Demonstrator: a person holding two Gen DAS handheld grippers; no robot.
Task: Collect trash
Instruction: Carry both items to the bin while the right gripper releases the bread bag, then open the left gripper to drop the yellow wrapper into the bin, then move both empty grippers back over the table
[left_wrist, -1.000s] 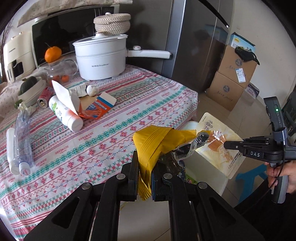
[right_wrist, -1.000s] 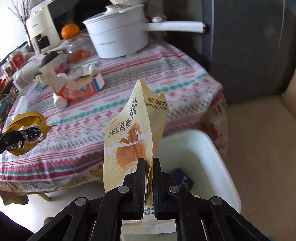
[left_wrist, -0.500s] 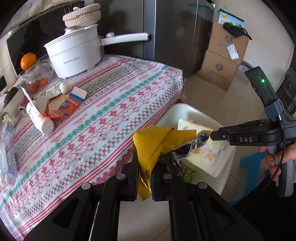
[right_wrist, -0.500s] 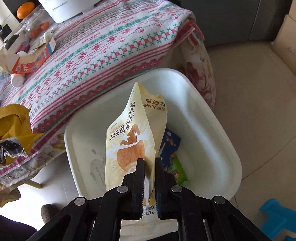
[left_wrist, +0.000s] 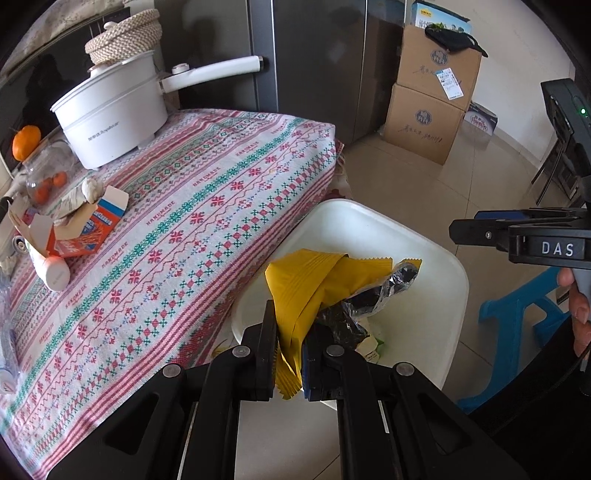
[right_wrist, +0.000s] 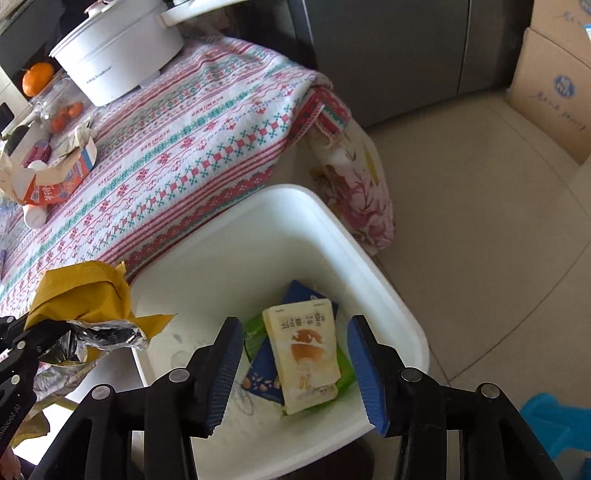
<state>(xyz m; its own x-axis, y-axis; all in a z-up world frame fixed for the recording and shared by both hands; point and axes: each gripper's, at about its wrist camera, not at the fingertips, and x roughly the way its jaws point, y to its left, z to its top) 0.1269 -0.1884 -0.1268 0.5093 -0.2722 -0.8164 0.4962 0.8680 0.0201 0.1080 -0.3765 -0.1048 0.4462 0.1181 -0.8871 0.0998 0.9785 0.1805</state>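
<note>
My left gripper (left_wrist: 289, 350) is shut on a yellow snack wrapper (left_wrist: 314, 280) with a foil inside, held over the near edge of the white bin (left_wrist: 436, 258). The wrapper also shows in the right wrist view (right_wrist: 81, 295). My right gripper (right_wrist: 295, 365) is open above the bin (right_wrist: 369, 258). A cream bread bag (right_wrist: 301, 350) lies in the bin below it, on top of blue and green packets. The right gripper shows in the left wrist view (left_wrist: 476, 230) at the right.
A table with a patterned cloth (left_wrist: 177, 229) holds an orange carton (left_wrist: 88, 229), a white bottle (left_wrist: 51, 269), a white pot (left_wrist: 110, 110) and a jar. Cardboard boxes (left_wrist: 428, 110) stand on the floor. A blue stool (left_wrist: 517, 325) is beside the bin.
My right gripper opened and the bread bag dropped into the bin. My left gripper moved with the yellow wrapper from over the table edge to over the bin.
</note>
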